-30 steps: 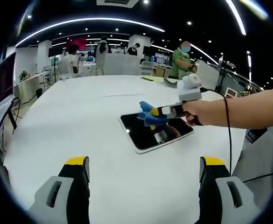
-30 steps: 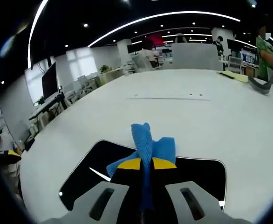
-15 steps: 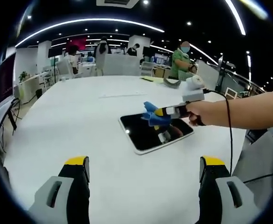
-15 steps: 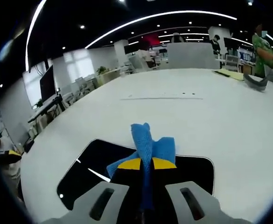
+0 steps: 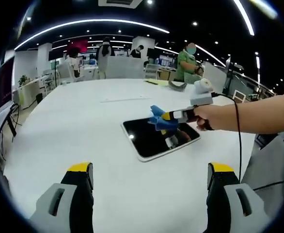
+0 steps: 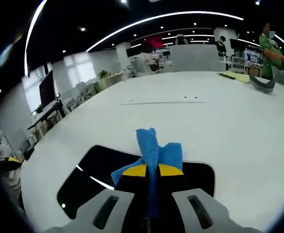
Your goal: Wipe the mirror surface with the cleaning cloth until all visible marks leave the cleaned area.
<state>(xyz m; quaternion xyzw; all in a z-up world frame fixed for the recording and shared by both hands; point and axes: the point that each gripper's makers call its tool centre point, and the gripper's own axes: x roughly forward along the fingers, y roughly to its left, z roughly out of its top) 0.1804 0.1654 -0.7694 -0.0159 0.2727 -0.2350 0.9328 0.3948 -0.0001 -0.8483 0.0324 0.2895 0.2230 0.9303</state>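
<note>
A dark rectangular mirror [image 5: 147, 137] with a white rim lies flat on the white table [image 5: 84, 126]. In the left gripper view, the right gripper [image 5: 162, 116] hovers over the mirror's far side, held by a person's hand [image 5: 207, 116], shut on a blue cleaning cloth [image 5: 160, 120]. In the right gripper view the right gripper [image 6: 152, 170] has its yellow-tipped jaws closed on the blue cloth [image 6: 154, 148], above the mirror [image 6: 88, 174]. The left gripper [image 5: 151, 175] stands open near the table's near edge, nothing between its jaws.
A long white strip [image 6: 164, 101] lies on the table beyond the mirror. A person in green [image 5: 188, 60] stands at the far end beside a grey object [image 5: 177, 84]. Chairs and desks line the room's left. A black cable [image 5: 237, 141] hangs from the right gripper.
The right gripper with the cloth has slid a little toward the mirror's far right side and lifted slightly. The left gripper has stayed put.
</note>
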